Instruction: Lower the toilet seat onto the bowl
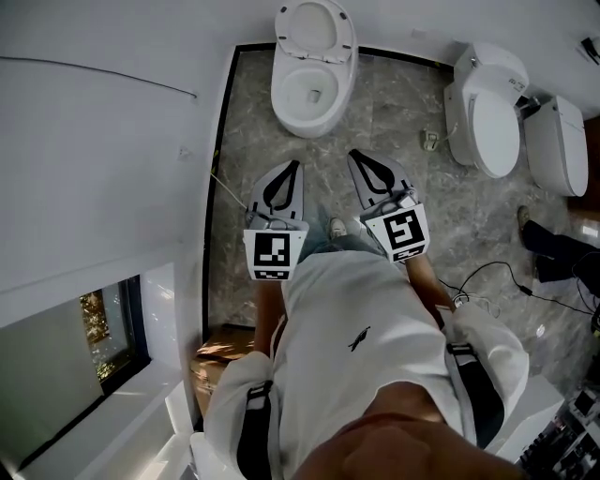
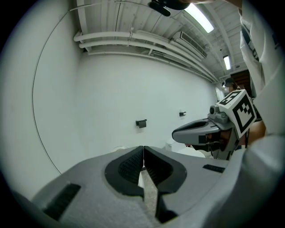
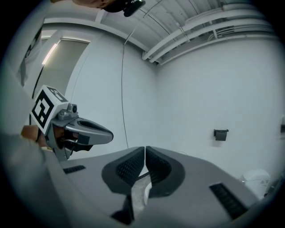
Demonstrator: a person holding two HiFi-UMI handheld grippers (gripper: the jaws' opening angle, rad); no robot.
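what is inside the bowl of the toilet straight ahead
The bowl looks bare white inside, with only a small dark drain at the bottom. The raised seat covers whatever is behind it, and how deep the drain goes cannot be seen.

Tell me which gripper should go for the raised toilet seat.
Right, narrowly. The right gripper has its tip slightly nearer the raised seat than the left gripper; both are shut, empty and aimed at the toilet.

L claw (image 1: 297, 165) jaws together, empty, R claw (image 1: 354, 154) same, both side by side, pointing fwd
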